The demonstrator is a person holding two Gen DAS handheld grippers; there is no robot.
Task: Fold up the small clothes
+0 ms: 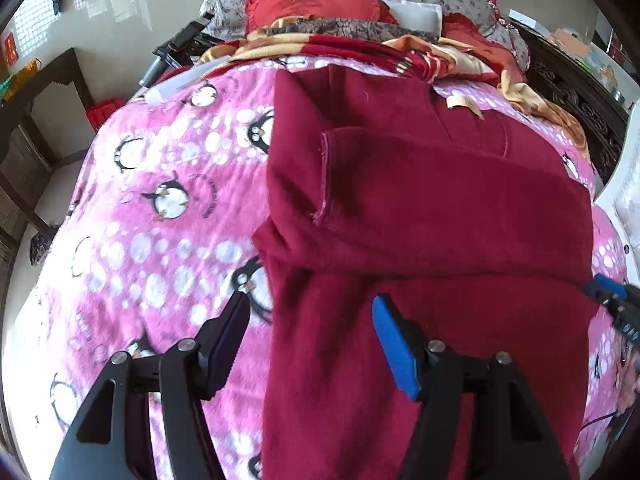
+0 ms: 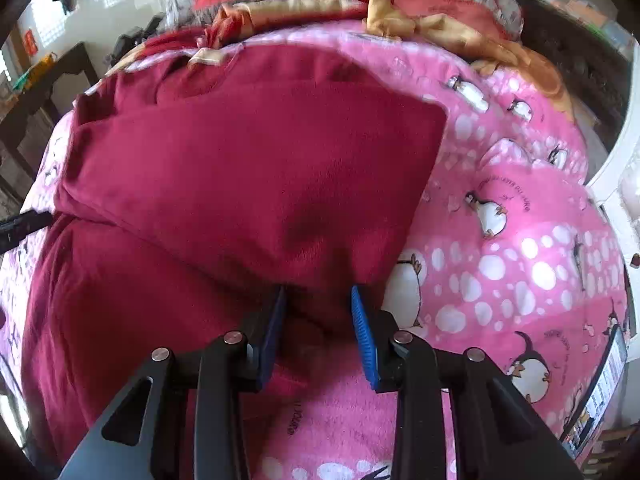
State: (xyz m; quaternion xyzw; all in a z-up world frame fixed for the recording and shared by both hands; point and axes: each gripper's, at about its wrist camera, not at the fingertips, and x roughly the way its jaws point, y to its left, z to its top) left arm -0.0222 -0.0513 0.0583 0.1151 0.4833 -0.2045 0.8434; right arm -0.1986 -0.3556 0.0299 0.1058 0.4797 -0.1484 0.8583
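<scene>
Left wrist view: The left gripper occupies the bottom of the frame. Its fingers stand wide apart, one faced with a ribbed blue pad, the other dark, and nothing is clamped between them. The left finger sits over the blanket; the right finger sits over the garment. The garment is a dark red, fleecy, thick cloth lying in the centre and right of the frame, on the bed. One flap with a stitched hem is folded across its middle, forming a broad band. The blanket is pink, plush, and printed with white dots and penguins. A red cushion with a frilled edge and an orange-and-red patterned cloth lie at the top of the frame. The right gripper's blue tip shows at the right edge, at the garment's border.

Right wrist view: The right gripper is at the bottom centre. Its fingers stand slightly apart, with the lower corner of the folded garment between them; whether the pads press on the cloth cannot be told. The folded layer forms a soft-edged, roughly four-sided shape in the centre and left. The penguin blanket fills the right.
</scene>
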